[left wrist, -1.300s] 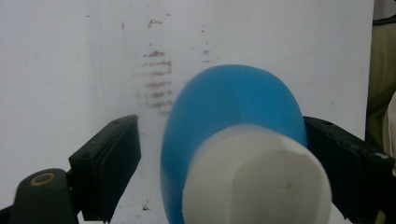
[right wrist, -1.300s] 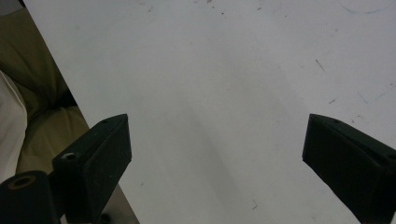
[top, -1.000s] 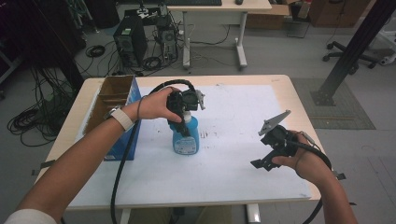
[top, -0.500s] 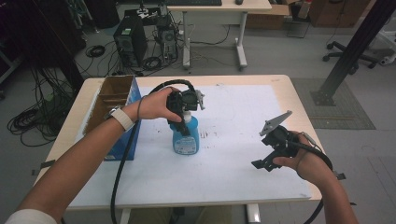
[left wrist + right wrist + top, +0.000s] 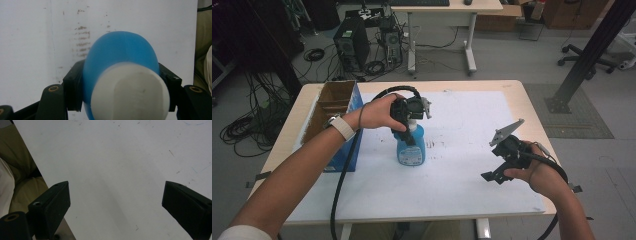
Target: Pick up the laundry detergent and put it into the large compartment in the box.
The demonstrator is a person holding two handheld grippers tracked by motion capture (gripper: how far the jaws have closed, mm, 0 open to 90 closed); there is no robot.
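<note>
Nearest the person, the right gripper (image 5: 498,167) hovers over the near right part of the white sheet (image 5: 462,150) that covers the table (image 5: 532,107); in the right gripper view its two black jaws stand wide apart with bare sheet between them and nothing held. Farther in, toward the middle of the sheet, the blue bottle (image 5: 410,146) stands upright with its white cap (image 5: 128,93) on top. The left gripper (image 5: 404,131) comes down on it from above, and its jaws have just been closing: in the left gripper view the pads (image 5: 72,90) press on both sides of the bottle just under the cap. At the far left edge, an open cardboard box (image 5: 329,107) with a blue side sits beside the sheet
</note>
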